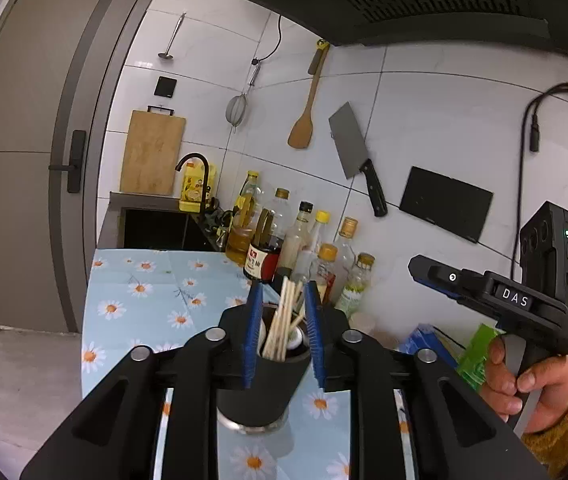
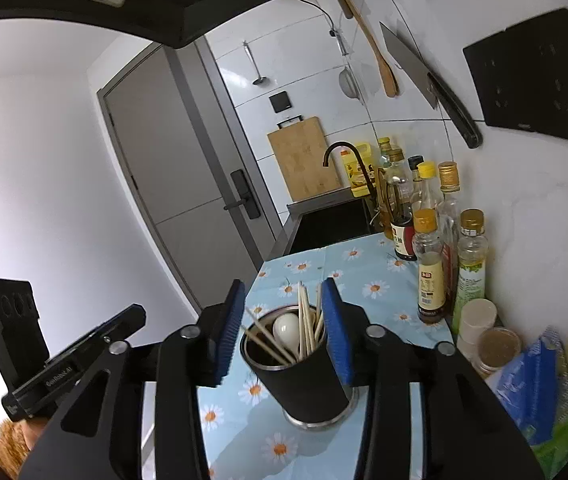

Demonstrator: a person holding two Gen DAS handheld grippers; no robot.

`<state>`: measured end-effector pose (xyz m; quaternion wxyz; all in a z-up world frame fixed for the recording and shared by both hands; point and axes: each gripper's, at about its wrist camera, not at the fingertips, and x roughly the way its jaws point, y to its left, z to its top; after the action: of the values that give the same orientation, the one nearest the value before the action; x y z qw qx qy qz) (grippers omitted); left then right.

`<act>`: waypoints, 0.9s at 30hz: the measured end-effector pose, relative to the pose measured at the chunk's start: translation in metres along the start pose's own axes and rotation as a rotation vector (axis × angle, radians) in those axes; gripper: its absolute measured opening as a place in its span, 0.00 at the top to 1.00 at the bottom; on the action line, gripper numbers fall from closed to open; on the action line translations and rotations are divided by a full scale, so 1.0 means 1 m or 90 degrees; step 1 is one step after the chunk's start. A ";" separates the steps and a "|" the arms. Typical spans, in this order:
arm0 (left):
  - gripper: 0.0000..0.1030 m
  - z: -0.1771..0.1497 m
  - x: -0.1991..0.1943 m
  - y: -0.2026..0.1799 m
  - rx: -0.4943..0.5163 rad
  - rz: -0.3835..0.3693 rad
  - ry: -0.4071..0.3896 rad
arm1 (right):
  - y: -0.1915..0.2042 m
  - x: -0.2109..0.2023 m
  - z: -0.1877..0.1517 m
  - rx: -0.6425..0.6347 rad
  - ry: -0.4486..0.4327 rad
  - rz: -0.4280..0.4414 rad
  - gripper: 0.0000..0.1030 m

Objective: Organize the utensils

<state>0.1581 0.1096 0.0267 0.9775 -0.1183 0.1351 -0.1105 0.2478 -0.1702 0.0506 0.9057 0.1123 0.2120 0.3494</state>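
black cup | blue daisy-print tablecloth | pale chopsticks

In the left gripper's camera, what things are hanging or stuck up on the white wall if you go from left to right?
Ladle → wooden cutting board → mesh strainer → wooden spatula → cleaver → flat black panel → black cable.

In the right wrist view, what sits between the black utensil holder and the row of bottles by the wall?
Only bare daisy-print tablecloth separates the utensil holder from the bottles; nothing stands on that stretch in the right wrist view.
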 end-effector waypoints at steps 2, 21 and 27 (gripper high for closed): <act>0.68 -0.004 -0.009 -0.010 0.010 0.010 0.004 | 0.002 -0.012 -0.003 -0.014 0.000 0.008 0.52; 0.07 -0.072 -0.080 -0.093 0.013 0.167 0.058 | 0.000 -0.111 -0.061 -0.121 0.037 0.036 0.05; 0.07 -0.099 -0.092 -0.106 -0.012 0.199 0.083 | -0.008 -0.127 -0.092 -0.115 0.066 0.031 0.05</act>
<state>0.0239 0.0116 -0.0160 0.9708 -0.0980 0.2161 0.0368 0.1253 -0.2577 0.0049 0.8913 0.0174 0.2232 0.3943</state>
